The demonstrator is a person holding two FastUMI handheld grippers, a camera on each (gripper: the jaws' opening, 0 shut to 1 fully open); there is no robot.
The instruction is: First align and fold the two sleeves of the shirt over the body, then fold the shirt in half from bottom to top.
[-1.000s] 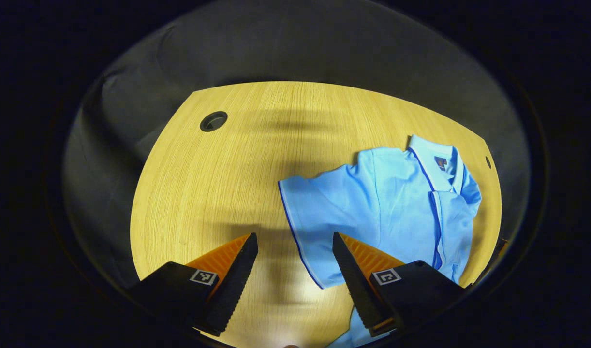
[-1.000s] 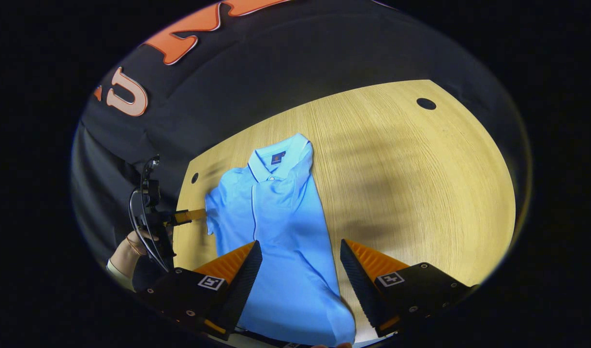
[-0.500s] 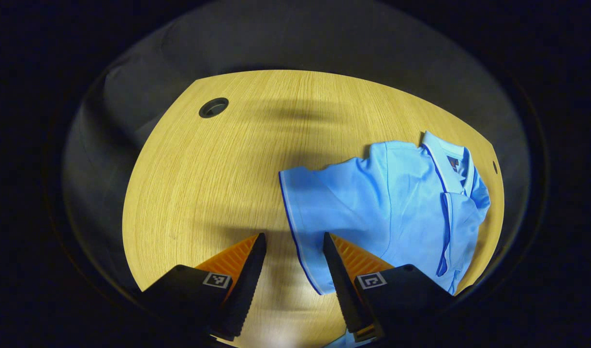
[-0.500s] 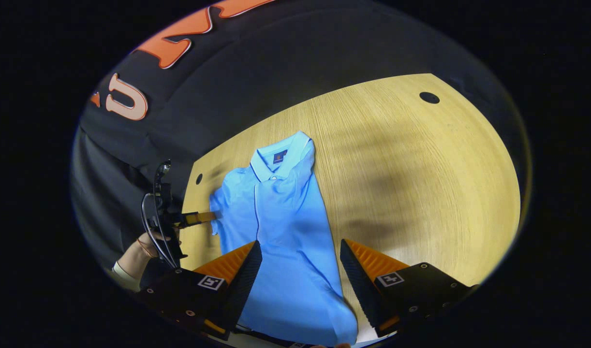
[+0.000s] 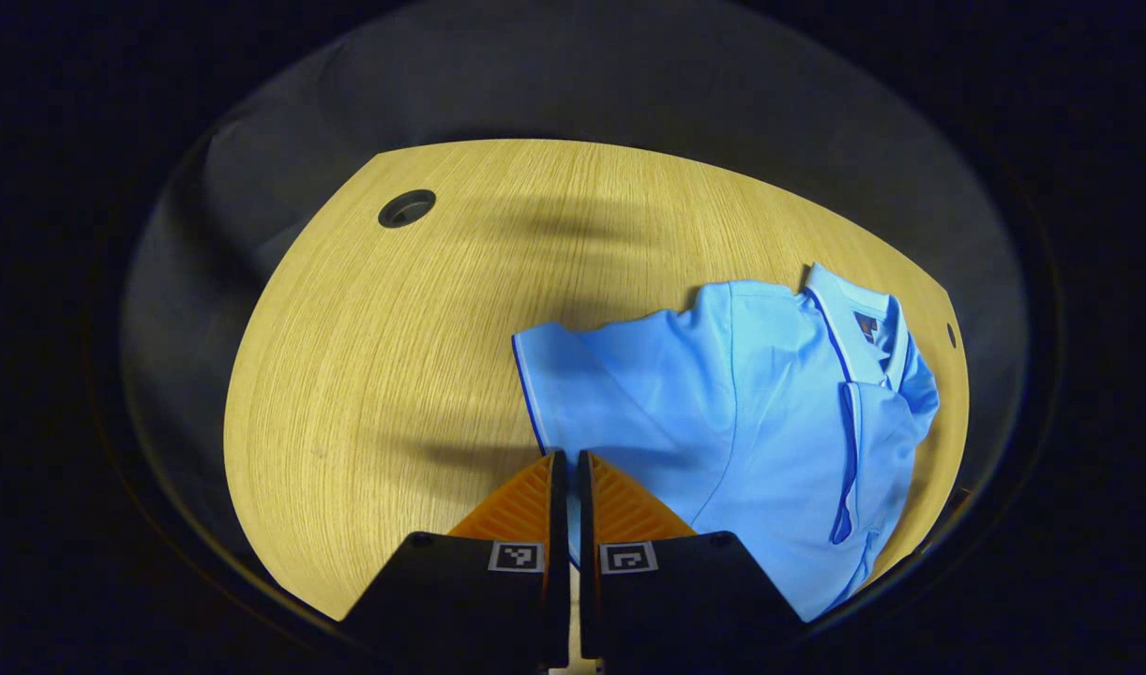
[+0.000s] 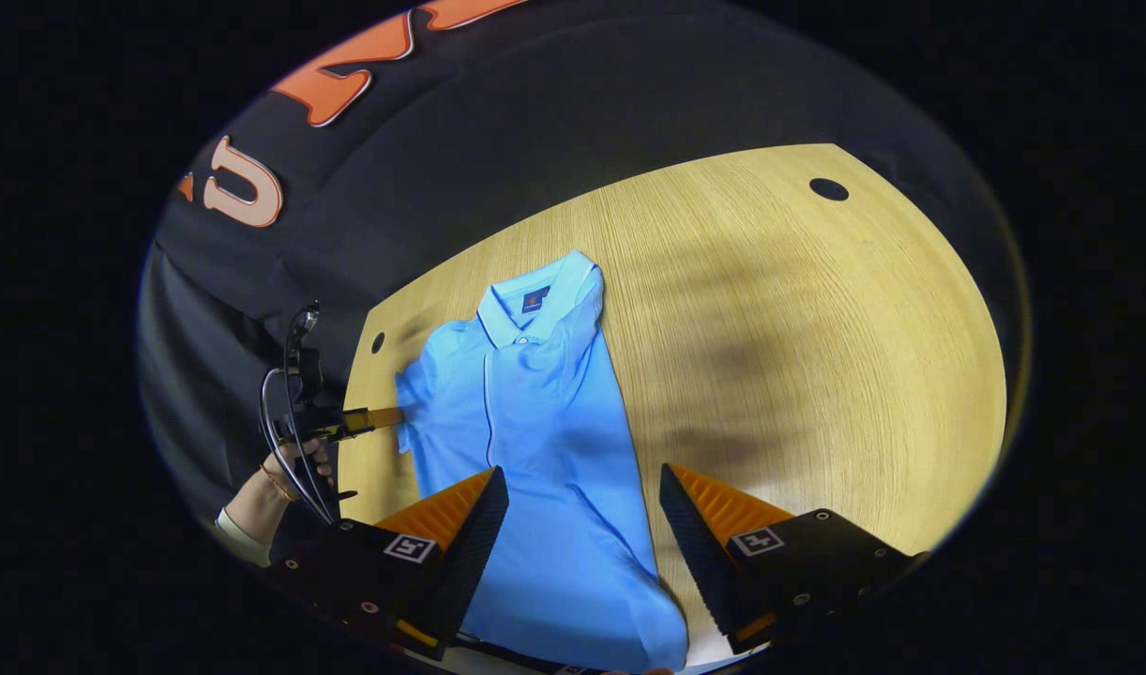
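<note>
left claw (image 5: 565, 469) has snapped together on the sleeve hem (image 5: 534, 422) of the blue shirt (image 6: 535, 441) lying centre-left on the tabletop (image 6: 817, 356), right claw (image 6: 582, 487) hovers apart; a thin pinch could slip mid-fold.

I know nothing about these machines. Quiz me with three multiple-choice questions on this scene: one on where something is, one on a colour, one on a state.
1. Where does the shirt lie? A on the floor; B on the wooden table; C on a hanger.
2. What colour is the shirt? A light blue; B red; C white.
3. How is the right claw? A shut; B open; C holding a cup.
Answers: B, the shirt is spread on the table; A, its cloth is light blue; B, the claw's fingers stand wide apart over the shirt.
</note>
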